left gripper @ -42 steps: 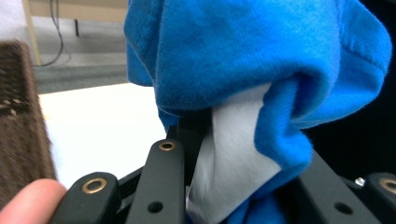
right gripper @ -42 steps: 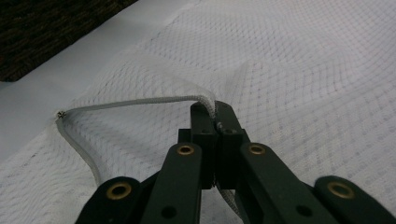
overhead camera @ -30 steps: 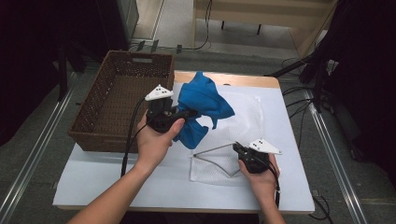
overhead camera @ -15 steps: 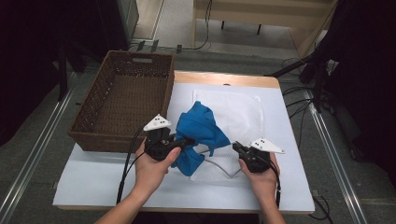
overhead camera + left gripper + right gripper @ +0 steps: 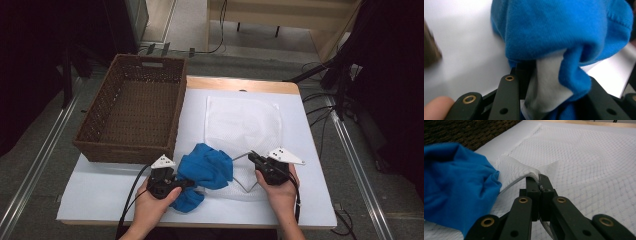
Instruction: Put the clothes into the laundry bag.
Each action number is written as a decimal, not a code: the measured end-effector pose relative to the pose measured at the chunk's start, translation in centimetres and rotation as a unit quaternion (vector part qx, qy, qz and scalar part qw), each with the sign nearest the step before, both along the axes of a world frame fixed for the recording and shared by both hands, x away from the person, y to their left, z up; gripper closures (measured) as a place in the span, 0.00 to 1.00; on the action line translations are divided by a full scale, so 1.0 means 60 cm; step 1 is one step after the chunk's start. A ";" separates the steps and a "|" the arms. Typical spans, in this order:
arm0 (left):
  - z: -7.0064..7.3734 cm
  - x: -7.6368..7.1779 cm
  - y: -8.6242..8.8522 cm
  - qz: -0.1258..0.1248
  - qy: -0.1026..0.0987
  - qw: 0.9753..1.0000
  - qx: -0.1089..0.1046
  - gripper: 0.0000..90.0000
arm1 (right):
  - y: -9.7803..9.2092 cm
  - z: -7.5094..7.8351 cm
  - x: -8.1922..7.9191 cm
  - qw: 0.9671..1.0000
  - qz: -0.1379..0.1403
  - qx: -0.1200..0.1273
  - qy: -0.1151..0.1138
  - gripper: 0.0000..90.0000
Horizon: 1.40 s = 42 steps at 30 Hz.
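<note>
A bunched blue cloth (image 5: pixel 205 172) lies at the near edge of a white mesh laundry bag (image 5: pixel 242 125) spread flat on the table. My left gripper (image 5: pixel 186 184) is shut on the blue cloth (image 5: pixel 564 37), which drapes over its jaws with a pale inner patch showing. My right gripper (image 5: pixel 251 156) is shut on the mesh bag's near rim (image 5: pixel 534 175) and lifts it a little off the table. The blue cloth (image 5: pixel 456 185) sits just left of that raised rim, at the bag's mouth.
An empty brown wicker basket (image 5: pixel 132 112) stands at the left, close to the bag. A white sheet (image 5: pixel 295 200) covers the table, with its wooden far edge (image 5: pixel 240 84) showing. Cables (image 5: pixel 325 107) trail on the floor to the right.
My left gripper has carried the blue cloth from mid-table down towards me, to the bag's near edge. The right gripper has stayed put, holding the rim.
</note>
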<state>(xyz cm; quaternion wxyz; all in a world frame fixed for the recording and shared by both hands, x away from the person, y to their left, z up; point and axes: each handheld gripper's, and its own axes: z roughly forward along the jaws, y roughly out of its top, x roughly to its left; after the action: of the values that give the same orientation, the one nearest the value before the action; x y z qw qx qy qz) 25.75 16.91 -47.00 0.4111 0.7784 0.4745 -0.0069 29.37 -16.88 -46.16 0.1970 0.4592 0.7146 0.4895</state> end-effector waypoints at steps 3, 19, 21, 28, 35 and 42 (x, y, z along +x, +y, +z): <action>0.009 0.003 0.001 -0.023 -0.004 1.000 0.012 0.67 | 0.000 0.001 0.000 1.000 -0.001 0.003 0.001 1.00; 0.126 0.010 -0.088 -0.029 -0.149 0.986 0.068 0.17 | 0.000 0.004 0.000 1.000 0.006 0.003 0.002 1.00; 0.118 0.021 -0.099 -0.025 -0.142 0.986 0.082 0.17 | 0.001 0.003 -0.001 1.000 0.007 0.003 0.003 1.00; 0.026 0.095 -0.134 -0.014 -0.046 0.986 0.158 0.15 | 0.000 0.003 0.000 1.000 0.013 0.003 0.006 1.00; 0.023 0.096 -0.122 -0.013 -0.045 0.990 0.135 0.43 | 0.004 0.002 0.001 1.000 0.015 0.003 0.010 1.00; 0.059 0.073 -0.098 -0.031 -0.055 0.997 0.053 0.82 | 0.005 0.002 0.002 1.000 0.022 0.011 0.015 1.00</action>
<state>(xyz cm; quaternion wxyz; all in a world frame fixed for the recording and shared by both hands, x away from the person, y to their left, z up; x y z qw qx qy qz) 30.15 11.05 -43.45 0.3948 0.8124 0.4265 0.0483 29.46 -16.58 -46.02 0.1707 0.4527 0.7217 0.4950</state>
